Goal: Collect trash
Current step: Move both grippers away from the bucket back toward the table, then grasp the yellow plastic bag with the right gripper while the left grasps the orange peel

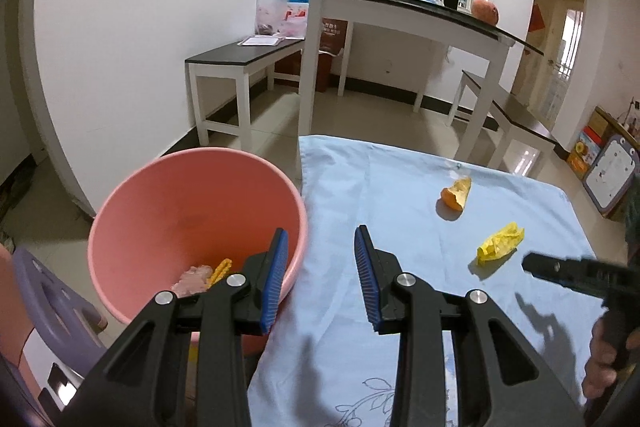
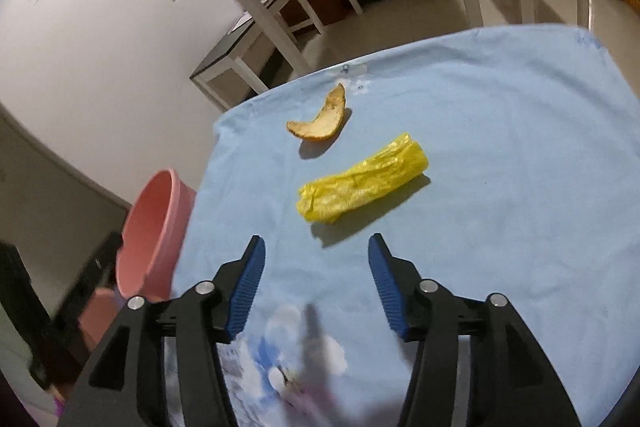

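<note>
A pink bin point(image 1: 192, 211) stands off the table's left edge, with a pinkish scrap point(image 1: 192, 279) and a yellow scrap point(image 1: 221, 270) at its bottom. My left gripper point(image 1: 320, 251) is open and empty above the bin's right rim and the table edge. On the light blue cloth point(image 1: 380, 195) lie an orange peel point(image 1: 457, 193) and a crumpled yellow plastic bag point(image 1: 500, 247). In the right wrist view the bag point(image 2: 362, 185) lies just ahead of my open, empty right gripper point(image 2: 316, 247), with the peel point(image 2: 320, 119) beyond it and the bin point(image 2: 154, 231) at left.
A white table with a dark glass top point(image 1: 400, 11) and two dark-topped benches point(image 1: 240, 59) stand behind. A purple stool point(image 1: 48, 303) sits left of the bin. Boxes and a board point(image 1: 608, 175) lean at the far right.
</note>
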A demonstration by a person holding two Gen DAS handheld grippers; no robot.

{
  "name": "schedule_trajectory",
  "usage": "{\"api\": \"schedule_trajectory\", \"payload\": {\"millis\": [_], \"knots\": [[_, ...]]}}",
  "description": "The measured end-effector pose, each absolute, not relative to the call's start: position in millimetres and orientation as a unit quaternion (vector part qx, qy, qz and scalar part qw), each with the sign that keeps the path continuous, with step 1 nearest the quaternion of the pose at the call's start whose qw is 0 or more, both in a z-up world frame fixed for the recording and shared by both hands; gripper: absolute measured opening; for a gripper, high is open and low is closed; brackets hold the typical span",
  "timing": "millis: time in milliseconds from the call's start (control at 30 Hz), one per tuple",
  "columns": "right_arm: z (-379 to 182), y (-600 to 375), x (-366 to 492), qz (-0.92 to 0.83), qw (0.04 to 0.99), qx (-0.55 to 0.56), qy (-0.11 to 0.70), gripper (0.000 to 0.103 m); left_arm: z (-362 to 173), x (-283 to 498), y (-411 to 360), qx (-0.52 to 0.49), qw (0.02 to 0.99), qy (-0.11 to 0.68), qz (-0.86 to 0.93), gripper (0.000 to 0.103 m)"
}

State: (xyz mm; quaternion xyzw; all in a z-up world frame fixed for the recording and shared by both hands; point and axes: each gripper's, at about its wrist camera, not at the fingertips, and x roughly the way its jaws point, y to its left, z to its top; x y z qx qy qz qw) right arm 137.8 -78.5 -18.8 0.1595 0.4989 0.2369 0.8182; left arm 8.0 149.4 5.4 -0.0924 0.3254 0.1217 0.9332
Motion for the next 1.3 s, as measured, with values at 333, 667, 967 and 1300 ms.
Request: {"api": "schedule_trajectory", "payload": {"millis": [333,667,967,1300], "knots": [[-44,-67,190,0.18,0.798,0.213,0.535,0.056,-1,18,152,-0.101,0.93,0.333,0.117,0.035],[-51,-38,203,0.177,0.82,0.132,0.529,0.024,-10,51,139,-0.093,0.929,0.347,0.09,0.035],[-29,-43,172,0.198,0.854,0.029,0.48,0.012,-25,104,113,-0.145,0.913,0.382,0.02,0.035],[-21,-82,160,0.202,0.853,0.049,0.479,0.012,-42,163,68,-0.139,0.903,0.407,-0.003,0.035]]}}
